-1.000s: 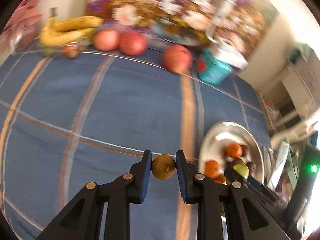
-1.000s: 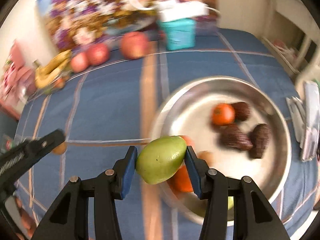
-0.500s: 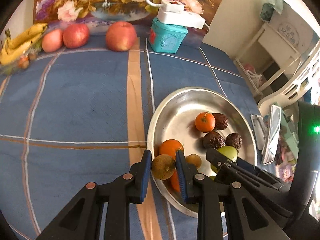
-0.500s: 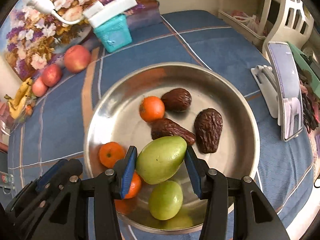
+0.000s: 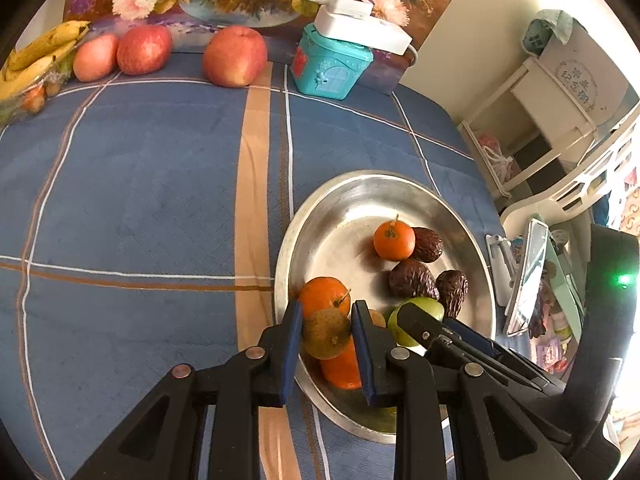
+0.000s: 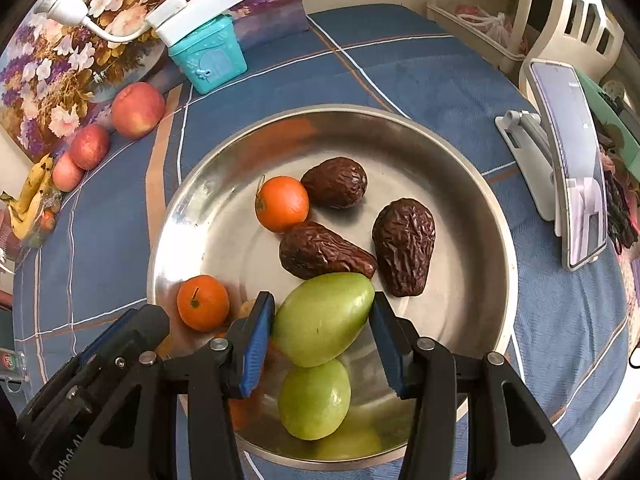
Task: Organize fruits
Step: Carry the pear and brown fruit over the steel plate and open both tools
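My left gripper (image 5: 326, 334) is shut on a small brownish-yellow fruit (image 5: 326, 332), held over the near left rim of a round steel bowl (image 5: 344, 200). My right gripper (image 6: 324, 316) is shut on a green mango (image 6: 324, 316), held above the bowl (image 6: 400, 120). The bowl holds tangerines (image 6: 282, 204), wrinkled dark brown fruits (image 6: 404, 246) and another green fruit (image 6: 314, 398). The right gripper's fingers (image 5: 424, 326) show beside the left one in the left wrist view.
Three red apples (image 5: 234, 56) and bananas (image 5: 36, 52) lie at the far edge of the blue plaid cloth. A teal box (image 5: 330, 64) with a white power strip stands behind the bowl. A phone on a stand (image 6: 568, 184) is right of the bowl.
Both grippers have swung right from the open cloth to over the bowl, each carrying its fruit. In the last half second they moved a little closer to the bowl.
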Motion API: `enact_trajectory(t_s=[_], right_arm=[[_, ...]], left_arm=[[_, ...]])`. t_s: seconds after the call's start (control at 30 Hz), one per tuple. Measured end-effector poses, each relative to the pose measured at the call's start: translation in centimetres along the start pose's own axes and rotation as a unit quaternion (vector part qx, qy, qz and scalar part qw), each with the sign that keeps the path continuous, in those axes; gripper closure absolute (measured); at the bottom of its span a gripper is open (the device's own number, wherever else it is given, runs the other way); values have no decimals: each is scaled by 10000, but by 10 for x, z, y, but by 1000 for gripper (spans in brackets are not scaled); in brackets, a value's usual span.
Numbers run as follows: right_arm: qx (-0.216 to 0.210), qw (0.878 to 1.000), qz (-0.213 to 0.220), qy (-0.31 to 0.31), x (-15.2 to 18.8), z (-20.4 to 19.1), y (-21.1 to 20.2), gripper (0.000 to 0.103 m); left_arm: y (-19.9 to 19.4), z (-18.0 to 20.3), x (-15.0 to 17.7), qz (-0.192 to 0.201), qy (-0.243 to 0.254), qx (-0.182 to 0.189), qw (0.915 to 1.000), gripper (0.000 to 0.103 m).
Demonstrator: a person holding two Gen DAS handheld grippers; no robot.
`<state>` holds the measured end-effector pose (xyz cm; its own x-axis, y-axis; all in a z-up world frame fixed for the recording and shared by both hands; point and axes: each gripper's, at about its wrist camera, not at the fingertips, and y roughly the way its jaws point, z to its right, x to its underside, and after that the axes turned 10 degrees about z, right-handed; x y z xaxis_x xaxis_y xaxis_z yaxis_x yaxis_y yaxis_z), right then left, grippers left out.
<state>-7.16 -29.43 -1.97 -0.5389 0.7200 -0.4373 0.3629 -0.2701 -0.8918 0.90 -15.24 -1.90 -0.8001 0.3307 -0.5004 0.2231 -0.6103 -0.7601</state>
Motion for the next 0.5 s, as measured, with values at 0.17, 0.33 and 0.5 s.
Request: enact_trajectory(t_s=[0.17, 0.33, 0.5], right_arm=[[-2, 10000, 77, -57, 1, -3, -4, 52], [-31, 9999, 75, -64, 2, -4, -4, 52], [2, 9997, 139, -185, 3, -8, -8, 52]], left_arm=[[-2, -4, 3, -19, -104, 51, 9999, 75], [-8, -10, 5, -10, -194, 103, 9998, 75], [-17, -20, 6, 119, -193, -236, 9995, 64]])
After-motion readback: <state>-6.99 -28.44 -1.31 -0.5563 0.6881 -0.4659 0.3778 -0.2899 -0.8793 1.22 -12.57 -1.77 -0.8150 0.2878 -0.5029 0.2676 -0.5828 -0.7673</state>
